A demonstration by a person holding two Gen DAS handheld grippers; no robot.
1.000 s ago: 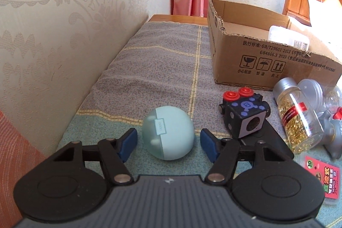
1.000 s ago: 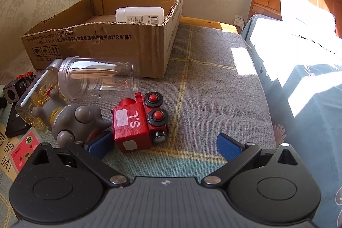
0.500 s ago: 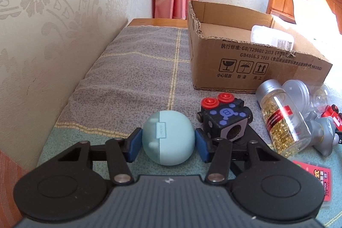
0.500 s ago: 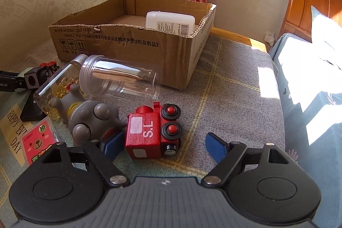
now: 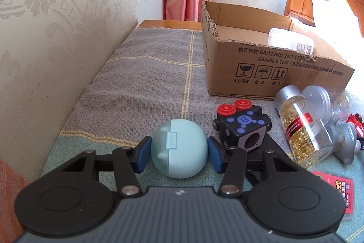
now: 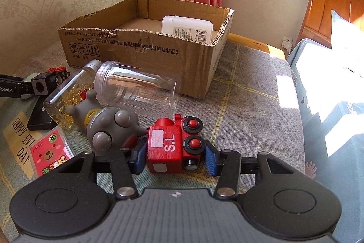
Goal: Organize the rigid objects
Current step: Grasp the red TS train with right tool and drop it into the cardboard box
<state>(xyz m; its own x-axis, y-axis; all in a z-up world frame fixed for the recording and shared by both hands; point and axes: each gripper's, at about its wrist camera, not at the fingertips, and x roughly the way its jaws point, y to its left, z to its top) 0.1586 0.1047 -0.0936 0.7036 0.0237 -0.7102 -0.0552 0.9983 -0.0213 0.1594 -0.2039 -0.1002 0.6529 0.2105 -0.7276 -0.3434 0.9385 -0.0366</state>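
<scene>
On the blanket-covered bench by the wallpapered wall, the left gripper (image 5: 179,155) has its blue pads pressed against both flanks of the pale blue egg-shaped case (image 5: 179,148), jaws narrowed right down to the width of that case, which sits on the checked blanket (image 5: 145,83). Just to its right stands the black cube toy (image 5: 242,128) with two red buttons on top, resting on a flat black slab. Beyond it, the pill bottle (image 5: 302,126) full of golden capsules lies on its side, and the cardboard box (image 5: 273,70) stands open behind, a white bottle (image 5: 291,41) inside it. Over on the other side, the right gripper (image 6: 174,159) has closed in on the red toy train (image 6: 173,147), one pad against each side of its body, the jaws drawn to about half their spread. Touching the train on its left is the grey rubber animal toy (image 6: 107,126), and behind both lies the clear plastic jar (image 6: 136,88) on its side, hard against the box front. A pink card (image 6: 51,155) with a bear face lies near the left edge.
</scene>
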